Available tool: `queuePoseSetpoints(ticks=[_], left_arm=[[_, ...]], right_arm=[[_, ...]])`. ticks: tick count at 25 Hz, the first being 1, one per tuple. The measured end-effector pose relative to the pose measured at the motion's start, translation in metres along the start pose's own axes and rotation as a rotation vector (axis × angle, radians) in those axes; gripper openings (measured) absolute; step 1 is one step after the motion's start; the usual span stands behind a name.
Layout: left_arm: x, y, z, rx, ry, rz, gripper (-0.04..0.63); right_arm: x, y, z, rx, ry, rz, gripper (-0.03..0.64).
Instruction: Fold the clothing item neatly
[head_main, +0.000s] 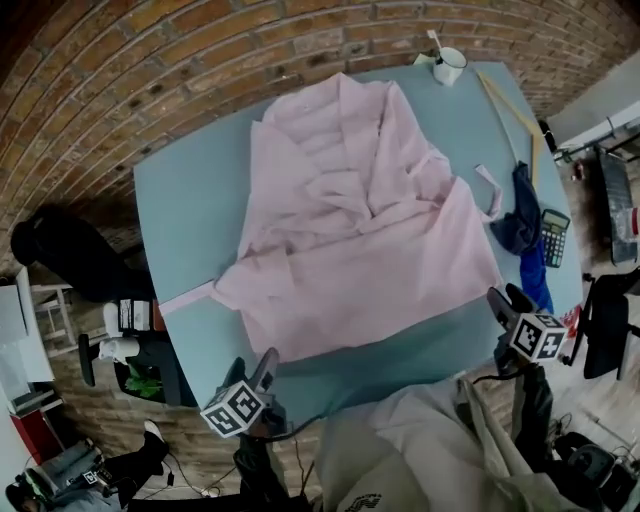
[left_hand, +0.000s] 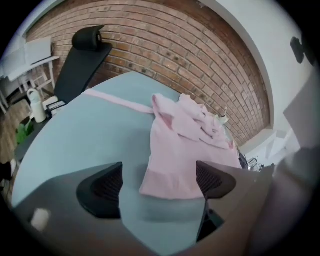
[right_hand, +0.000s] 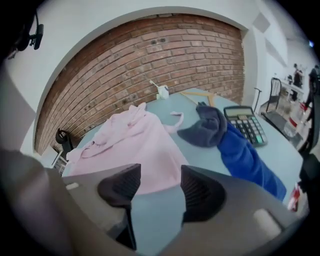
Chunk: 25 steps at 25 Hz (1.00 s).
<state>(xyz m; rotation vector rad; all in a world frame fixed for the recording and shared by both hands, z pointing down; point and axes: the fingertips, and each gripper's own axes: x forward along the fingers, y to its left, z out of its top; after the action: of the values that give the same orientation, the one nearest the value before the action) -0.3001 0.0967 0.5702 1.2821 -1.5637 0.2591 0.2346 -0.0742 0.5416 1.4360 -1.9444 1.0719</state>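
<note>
Pink garment (head_main: 360, 220): is lying spread and rumpled across the middle of the blue-grey table (head_main: 190, 200), its flat hem facing the person and its bunched upper part lying toward the brick wall (left_hand: 175, 50). A thin sash (head_main: 185, 297) is trailing from its left side to the table's edge. Left gripper (left_hand: 160, 182): is hanging over the near edge of the table, pointing down toward the hem's left corner. Its jaws are standing wide apart and released, with nothing pressing on the pads. The hem corner is showing beyond the gap. Right gripper (right_hand: 160, 187): is hanging near the hem's right corner, likewise released, with its jaws apart and only bare table and the hem's edge showing between them. Blue cloth (head_main: 525, 235): is lying heaped on the table's right side, just beside a calculator (head_main: 554, 237). White mug (head_main: 449, 65): is standing at the far edge. Wooden strip (head_main: 510, 105): is lying along the far right side.
</note>
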Motion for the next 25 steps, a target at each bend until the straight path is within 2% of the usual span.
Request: queuePoseSetpoints(ticks=[3, 5, 11, 14, 15, 16, 17, 18, 19, 20, 21, 25], left_arm=[[0.004, -0.004, -0.041, -0.093, 0.040, 0.024, 0.476], [0.009, -0.008, -0.054, -0.119, 0.049, 0.040, 0.476], [0.017, -0.022, -0.052, -0.140, -0.002, 0.046, 0.474], [0.022, -0.018, -0.039, -0.142, -0.062, 0.082, 0.398], [0.024, -0.015, -0.035, -0.147, -0.085, 0.101, 0.344], [0.027, -0.013, -0.032, -0.149, -0.102, 0.116, 0.241], [0.029, -0.011, -0.031, -0.147, -0.114, 0.122, 0.175], [0.032, -0.012, -0.031, -0.142, -0.122, 0.122, 0.127], [0.034, -0.013, -0.031, -0.138, -0.131, 0.117, 0.086], [0.034, -0.014, -0.031, -0.137, -0.144, 0.111, 0.079], [0.033, -0.015, -0.031, -0.143, -0.159, 0.102, 0.069], [0.019, -0.016, -0.038, -0.175, -0.201, 0.062, 0.064]], right_arm=[[0.008, 0.008, -0.043, 0.162, 0.055, 0.044, 0.250], [0.021, 0.017, -0.055, 0.229, 0.076, 0.073, 0.250], [0.048, 0.024, -0.047, 0.233, 0.090, 0.069, 0.250], [0.053, 0.025, -0.044, 0.229, 0.105, 0.054, 0.250], [0.054, 0.024, -0.044, 0.227, 0.106, 0.044, 0.247], [0.054, 0.024, -0.044, 0.222, 0.103, 0.032, 0.243], [0.055, 0.023, -0.044, 0.211, 0.096, 0.018, 0.226], [0.057, 0.023, -0.042, 0.195, 0.084, 0.009, 0.194], [0.060, 0.024, -0.039, 0.175, 0.073, 0.005, 0.127], [0.063, 0.026, -0.036, 0.154, 0.064, 0.008, 0.063], [0.064, 0.028, -0.035, 0.136, 0.059, 0.016, 0.045], [0.049, 0.024, -0.040, 0.117, 0.031, 0.051, 0.035]])
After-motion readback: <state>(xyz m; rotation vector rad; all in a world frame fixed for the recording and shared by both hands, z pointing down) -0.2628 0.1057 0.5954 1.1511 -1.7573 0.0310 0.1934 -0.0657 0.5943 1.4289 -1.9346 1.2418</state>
